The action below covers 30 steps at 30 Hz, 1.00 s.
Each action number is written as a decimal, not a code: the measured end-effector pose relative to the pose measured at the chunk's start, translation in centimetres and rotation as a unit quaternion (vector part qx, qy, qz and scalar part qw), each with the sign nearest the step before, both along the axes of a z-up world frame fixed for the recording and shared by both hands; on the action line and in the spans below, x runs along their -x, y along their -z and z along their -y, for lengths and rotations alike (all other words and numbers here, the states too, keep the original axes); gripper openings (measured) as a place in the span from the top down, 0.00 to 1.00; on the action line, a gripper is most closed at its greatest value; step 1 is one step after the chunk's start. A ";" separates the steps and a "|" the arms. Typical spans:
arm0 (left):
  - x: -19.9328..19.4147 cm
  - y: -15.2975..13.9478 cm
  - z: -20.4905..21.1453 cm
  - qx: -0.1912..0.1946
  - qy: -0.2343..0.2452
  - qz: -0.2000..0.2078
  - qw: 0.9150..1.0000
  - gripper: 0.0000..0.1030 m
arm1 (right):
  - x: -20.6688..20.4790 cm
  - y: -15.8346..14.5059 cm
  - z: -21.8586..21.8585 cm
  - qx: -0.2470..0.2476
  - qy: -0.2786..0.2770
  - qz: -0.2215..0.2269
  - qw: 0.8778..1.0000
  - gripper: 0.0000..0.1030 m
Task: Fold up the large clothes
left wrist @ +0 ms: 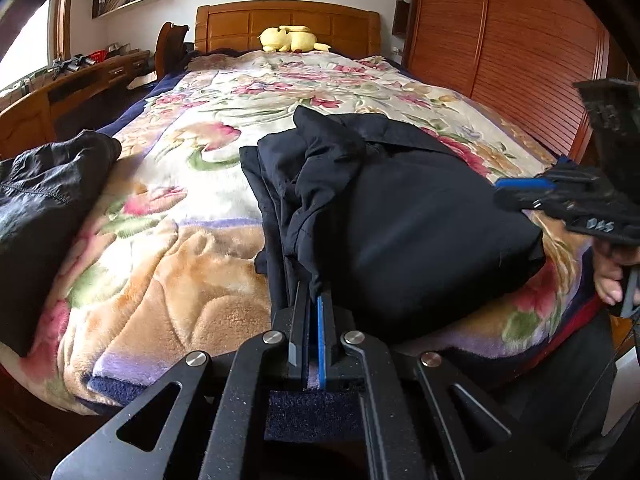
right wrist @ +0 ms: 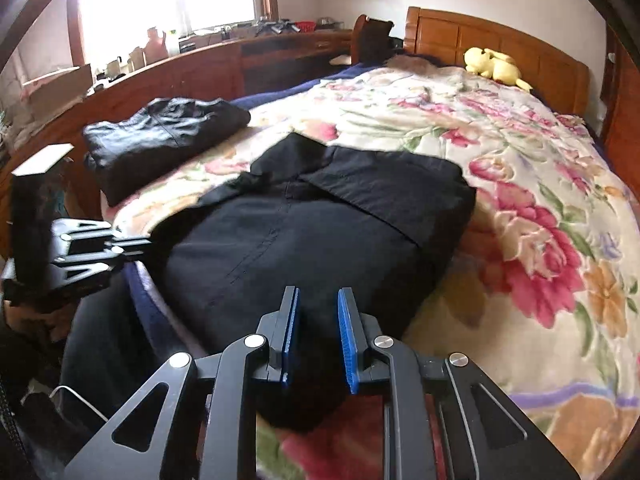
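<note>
Lying near the foot of the bed (right wrist: 532,184), on the floral blanket (left wrist: 192,208), the black garment (right wrist: 320,240) is already partly folded into a thick bundle, with loose layers bunched along the edge that faces the other pile. The left claw (left wrist: 314,312) is nearly closed and looks pinched on a hanging edge of that cloth at the bundle's near corner; the right claw (right wrist: 318,336) stands moderately open just above the near hem, gripping nothing. To do this step well, I would judge that the left should keep its pinch low and taut while the right takes the opposite near corner before any lift, so both corners travel together. Grab through all the layers, not only the top one, or the stack will slide apart. The bunched flap toward the headboard needs smoothing flat first, otherwise the next fold locks in a lump. A second dark folded garment (right wrist: 160,140) sits well apart by the bed's edge, and a yellow plush toy (left wrist: 290,39) rests by the headboard.
</note>
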<state>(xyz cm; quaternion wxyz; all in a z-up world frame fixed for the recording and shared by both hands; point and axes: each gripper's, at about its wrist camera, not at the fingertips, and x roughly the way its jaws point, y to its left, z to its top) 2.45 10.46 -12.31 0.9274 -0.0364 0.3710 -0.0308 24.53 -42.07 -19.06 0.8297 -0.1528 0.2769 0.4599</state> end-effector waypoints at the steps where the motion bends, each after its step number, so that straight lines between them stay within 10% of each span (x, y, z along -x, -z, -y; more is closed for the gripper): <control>1: 0.0 0.0 0.0 -0.001 0.000 -0.002 1.000 0.97 | -0.3 0.7 -0.2 0.006 -0.001 -0.007 1.000 0.81; 14: -0.2 -0.9 -0.6 0.022 -0.003 -0.021 1.000 0.97 | -2.2 -0.3 -1.3 0.027 -0.013 -0.006 1.000 0.81; 20: 1.2 -2.5 -1.5 0.023 -0.002 -0.011 1.000 0.75 | -6.5 -2.2 -1.1 0.022 0.013 0.000 1.000 0.40; 30: 2.0 -0.5 -2.2 0.047 0.002 -0.038 0.998 0.69 | -16.7 -0.5 -5.3 0.030 0.071 -0.048 0.996 0.25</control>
